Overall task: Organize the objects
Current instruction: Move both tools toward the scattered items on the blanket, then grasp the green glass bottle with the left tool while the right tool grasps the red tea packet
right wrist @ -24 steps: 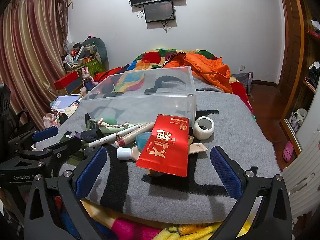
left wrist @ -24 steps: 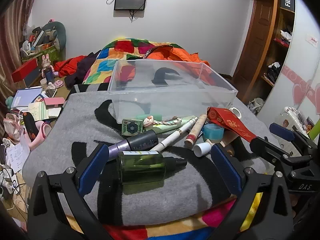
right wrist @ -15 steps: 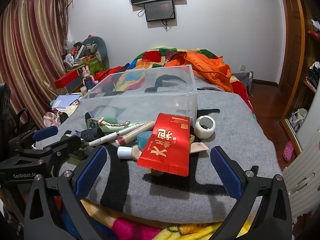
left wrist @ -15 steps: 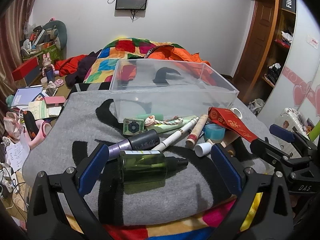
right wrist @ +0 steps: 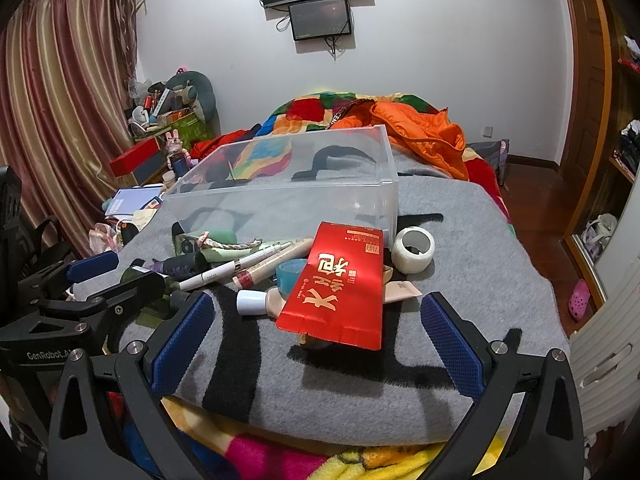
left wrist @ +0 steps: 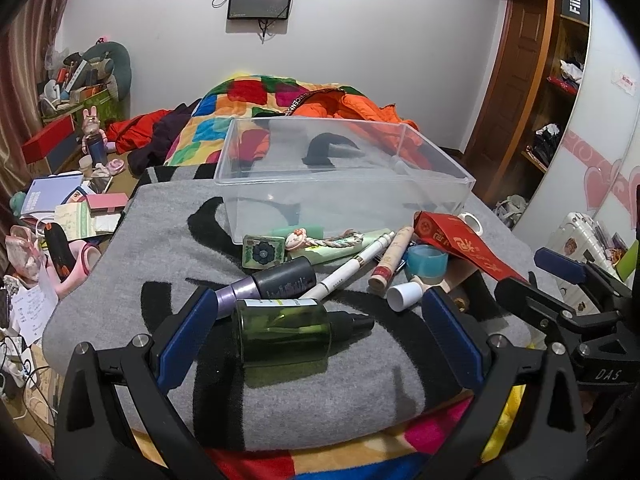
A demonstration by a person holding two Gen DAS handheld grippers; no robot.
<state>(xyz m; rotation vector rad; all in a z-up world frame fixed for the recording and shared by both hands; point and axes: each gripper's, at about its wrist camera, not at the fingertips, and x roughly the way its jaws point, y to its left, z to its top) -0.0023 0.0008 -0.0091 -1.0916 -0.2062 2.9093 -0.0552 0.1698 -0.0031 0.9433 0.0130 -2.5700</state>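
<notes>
Grey blanket (left wrist: 160, 248) covers the bed end and serves as my reference surface. Nearest on it, I have the left gripper (left wrist: 316, 334) spread fully wide, gripping nothing; the green bottle (left wrist: 286, 330) lies on its side between the blue pads without touching either. I have the right gripper (right wrist: 316, 340) equally wide and empty, its pads flanking the near edge of the red packet (right wrist: 340, 284). Beyond the bottle, further up the blanket, lie a dark purple-capped tube (left wrist: 272, 282), a white pen (left wrist: 352, 266), a patterned tin (left wrist: 263, 252), a blue tape ring (left wrist: 427, 261) and a white tape roll (right wrist: 413, 249). Behind this pile, the clear plastic bin (left wrist: 344, 176) stands upright on the blanket, holding nothing that I can see.
</notes>
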